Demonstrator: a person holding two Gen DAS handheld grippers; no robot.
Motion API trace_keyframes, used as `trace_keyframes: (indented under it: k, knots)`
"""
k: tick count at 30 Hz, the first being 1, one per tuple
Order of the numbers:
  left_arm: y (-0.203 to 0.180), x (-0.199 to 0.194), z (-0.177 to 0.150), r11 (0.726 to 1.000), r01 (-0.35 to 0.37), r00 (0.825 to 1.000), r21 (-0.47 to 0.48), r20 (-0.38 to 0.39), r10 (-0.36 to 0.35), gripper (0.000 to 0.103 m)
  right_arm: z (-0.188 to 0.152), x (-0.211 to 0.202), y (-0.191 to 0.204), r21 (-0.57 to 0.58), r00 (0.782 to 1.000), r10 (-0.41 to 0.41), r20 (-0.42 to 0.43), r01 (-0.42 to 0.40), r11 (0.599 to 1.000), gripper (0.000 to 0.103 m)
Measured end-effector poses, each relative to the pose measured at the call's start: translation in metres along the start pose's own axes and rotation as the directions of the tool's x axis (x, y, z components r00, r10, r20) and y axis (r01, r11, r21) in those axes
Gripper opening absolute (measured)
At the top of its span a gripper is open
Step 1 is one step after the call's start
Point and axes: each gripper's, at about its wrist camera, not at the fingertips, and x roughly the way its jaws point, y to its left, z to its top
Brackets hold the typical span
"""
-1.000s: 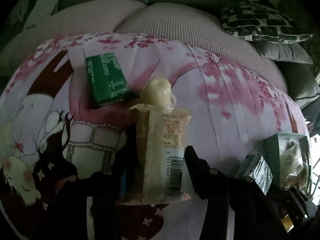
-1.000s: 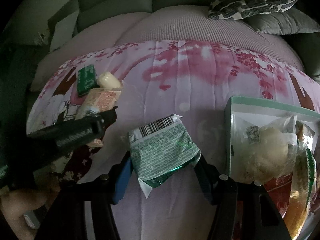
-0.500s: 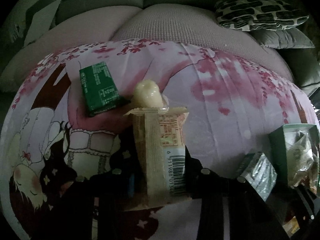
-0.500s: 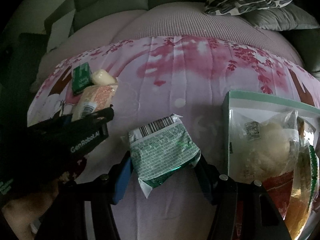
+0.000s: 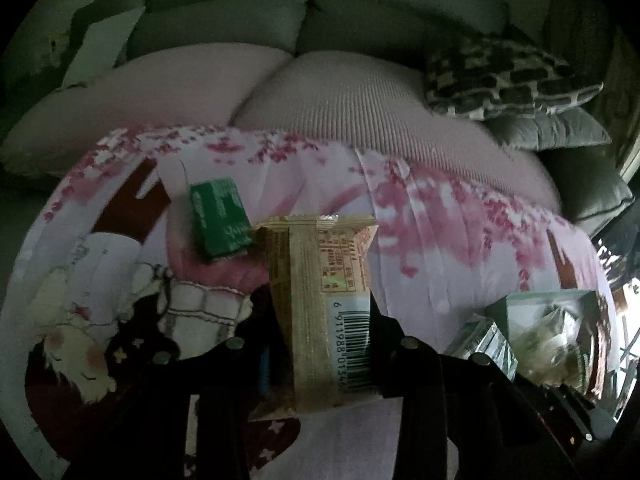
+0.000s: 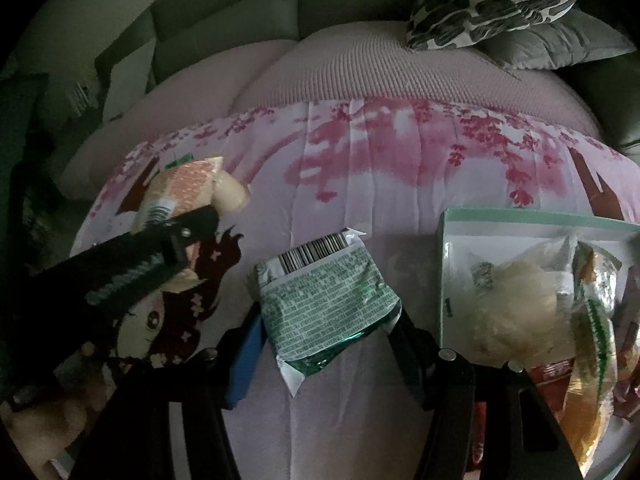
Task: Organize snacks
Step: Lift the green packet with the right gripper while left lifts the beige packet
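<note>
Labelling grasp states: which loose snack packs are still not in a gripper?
The dark green pack and the pale round snack lie free on the blanket. The tan pack sits in the left gripper, the green-white one in the right gripper.

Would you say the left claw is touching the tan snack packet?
Touching: the left wrist view shows the left claw closed on the tan snack packet.

a tan-and-orange wrapper (image 5: 320, 304), a dark green packet (image 5: 218, 216), a pink blossom-print cloth (image 5: 440, 240), a black-and-cream blotched cushion (image 6: 492, 0).
</note>
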Motion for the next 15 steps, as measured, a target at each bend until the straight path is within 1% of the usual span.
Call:
trace_keyframes:
  k: [3, 5, 8, 15]
  knots:
    - [0.002, -0.015, 0.001, 1.000, 0.008, 1.000, -0.018, 0.024, -0.008, 0.038, 0.002, -0.010, 0.002, 0.002, 1.000, 0.006, 0.018, -0.006, 1.000, 0.063]
    - [0.001, -0.020, 0.002, 1.000, 0.000, 1.000, -0.016, 0.023, 0.000, 0.038, 0.002, -0.019, 0.003, -0.001, 1.000, 0.003, 0.030, -0.003, 1.000, 0.063]
    - [-0.001, -0.029, 0.000, 1.000, -0.026, 0.999, -0.013, 0.020, 0.027, 0.038, 0.004, -0.029, 0.004, -0.007, 0.999, -0.017, 0.034, 0.017, 1.000, 0.063]
    - [-0.005, -0.050, -0.002, 1.000, -0.028, 0.998, -0.011, 0.051, 0.029, 0.038, 0.005, -0.045, -0.001, 0.004, 0.998, -0.056, 0.034, 0.056, 0.998, 0.063]
